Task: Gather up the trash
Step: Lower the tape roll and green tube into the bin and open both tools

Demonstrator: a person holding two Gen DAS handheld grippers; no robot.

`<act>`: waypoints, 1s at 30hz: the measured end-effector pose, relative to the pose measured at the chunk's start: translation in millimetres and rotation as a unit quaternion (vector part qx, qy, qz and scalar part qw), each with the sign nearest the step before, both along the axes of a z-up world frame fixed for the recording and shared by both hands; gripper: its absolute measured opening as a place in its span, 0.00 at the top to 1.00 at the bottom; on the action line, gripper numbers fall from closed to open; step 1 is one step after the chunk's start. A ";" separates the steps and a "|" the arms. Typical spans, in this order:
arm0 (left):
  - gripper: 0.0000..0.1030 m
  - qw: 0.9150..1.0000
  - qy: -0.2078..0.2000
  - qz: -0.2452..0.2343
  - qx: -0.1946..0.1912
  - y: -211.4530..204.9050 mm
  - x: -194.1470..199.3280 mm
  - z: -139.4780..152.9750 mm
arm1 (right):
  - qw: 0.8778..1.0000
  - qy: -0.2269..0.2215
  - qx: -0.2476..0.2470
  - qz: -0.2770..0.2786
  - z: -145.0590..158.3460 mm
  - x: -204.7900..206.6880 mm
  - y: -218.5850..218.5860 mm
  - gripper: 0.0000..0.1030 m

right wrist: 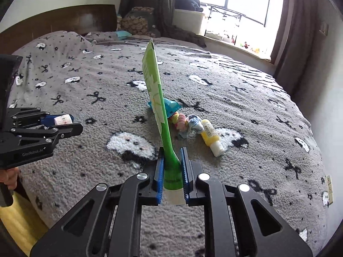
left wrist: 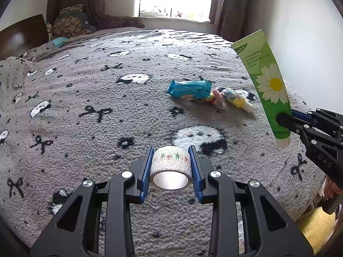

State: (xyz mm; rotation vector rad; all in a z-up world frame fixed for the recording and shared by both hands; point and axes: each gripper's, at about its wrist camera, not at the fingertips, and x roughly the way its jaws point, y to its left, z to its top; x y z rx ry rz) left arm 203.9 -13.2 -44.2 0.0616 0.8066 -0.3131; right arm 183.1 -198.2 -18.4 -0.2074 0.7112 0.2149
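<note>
Upright green tube [right wrist: 159, 98], clamped tape roll [left wrist: 170, 167]

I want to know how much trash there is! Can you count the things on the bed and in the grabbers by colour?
Green: 1, the cream tube in the right gripper
White: 1, the tape roll in the left gripper
Blue: 1, the wipes pack
Yellow: 1, the small bottle
Multicoloured: 1, the crumpled bundle
Total: 5

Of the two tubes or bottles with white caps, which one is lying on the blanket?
The small yellow bottle, lying beside the colourful scrunchie. The green daisy tube is held up off the blanket in the right gripper.
</note>
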 end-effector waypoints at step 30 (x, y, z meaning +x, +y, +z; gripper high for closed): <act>0.70 0.991 0.010 -0.131 0.004 -34.4 -197.5 -43.2 | 0.994 -0.012 0.110 -0.018 -45.5 -209.3 -42.2 0.85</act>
